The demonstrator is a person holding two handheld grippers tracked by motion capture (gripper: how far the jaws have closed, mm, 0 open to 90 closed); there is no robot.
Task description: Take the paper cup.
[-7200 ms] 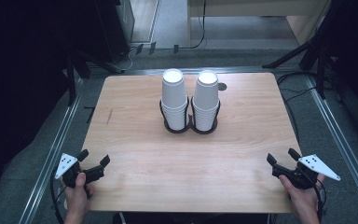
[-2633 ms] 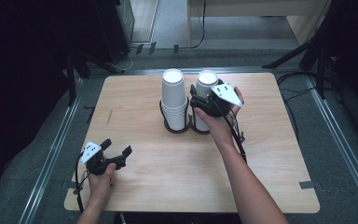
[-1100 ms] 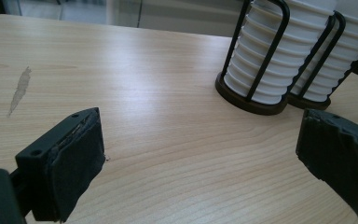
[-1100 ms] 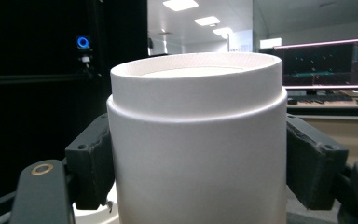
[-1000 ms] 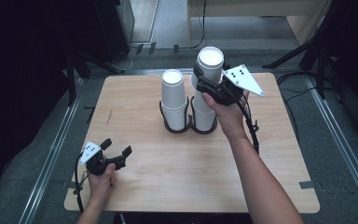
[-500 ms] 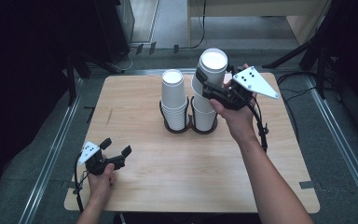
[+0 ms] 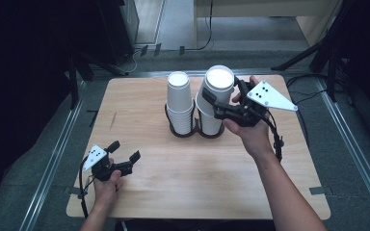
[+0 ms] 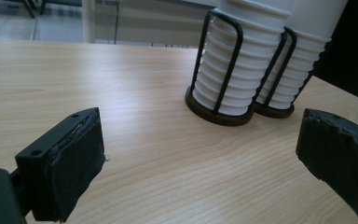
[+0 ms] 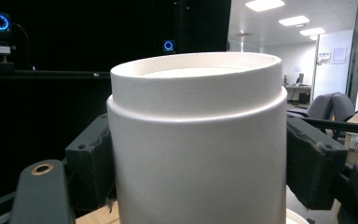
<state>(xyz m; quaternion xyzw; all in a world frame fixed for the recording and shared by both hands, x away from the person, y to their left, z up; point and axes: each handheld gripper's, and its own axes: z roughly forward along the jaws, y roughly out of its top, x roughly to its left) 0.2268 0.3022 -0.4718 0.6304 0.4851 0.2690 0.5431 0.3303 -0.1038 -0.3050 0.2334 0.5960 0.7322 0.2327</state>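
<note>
Two stacks: we see white cups nested in a black wire holder (image 7: 192,131) near the table's (image 7: 173,192) far middle; the left stack (image 7: 180,103) and the right stack (image 7: 211,120) stand side by side, touching or nearly so.
Cup: we have one white cup (image 7: 217,86) lifted above the right stack, tilted a little, its mouth upward.
Right gripper: our right gripper (image 7: 221,98) clamps the cup; in the right gripper view both pads press its wall (image 9: 198,154) just under the rim.
Left gripper: our left gripper (image 7: 124,153) sits low over the table's near left edge, well apart from the holder, its jaws spread wide with nothing between them.
Left gripper view: we look across bare wood to the holder (image 8: 223,114) and both stacks.
</note>
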